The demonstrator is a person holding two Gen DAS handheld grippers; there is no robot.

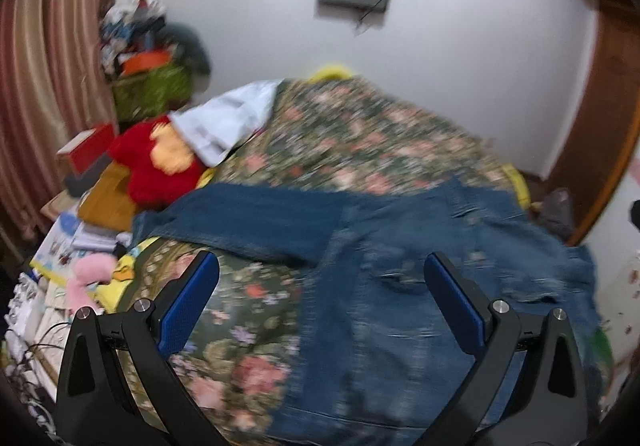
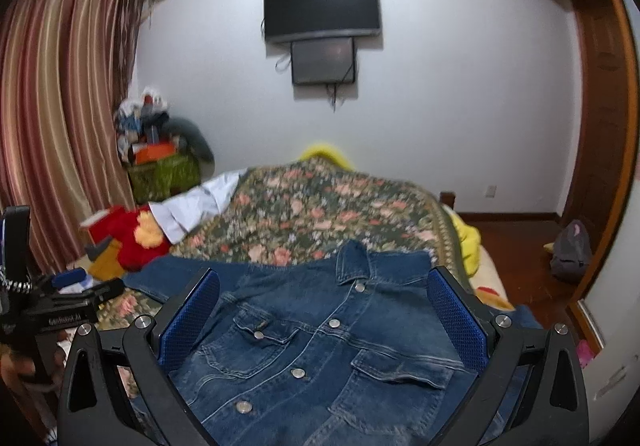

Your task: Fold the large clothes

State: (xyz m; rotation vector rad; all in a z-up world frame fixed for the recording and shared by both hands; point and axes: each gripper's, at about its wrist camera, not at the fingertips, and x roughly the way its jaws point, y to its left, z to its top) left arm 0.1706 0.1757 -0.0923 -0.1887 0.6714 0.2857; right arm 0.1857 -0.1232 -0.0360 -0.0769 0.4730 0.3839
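One piece of writing shows: pale lettering on the side of the black left claw's body, seen at the left edge of the right wrist view. It seems to begin "Gen" and end "AI", but the middle letters are too blurred to read surely. The left wrist view is motion-blurred and shows no readable text.
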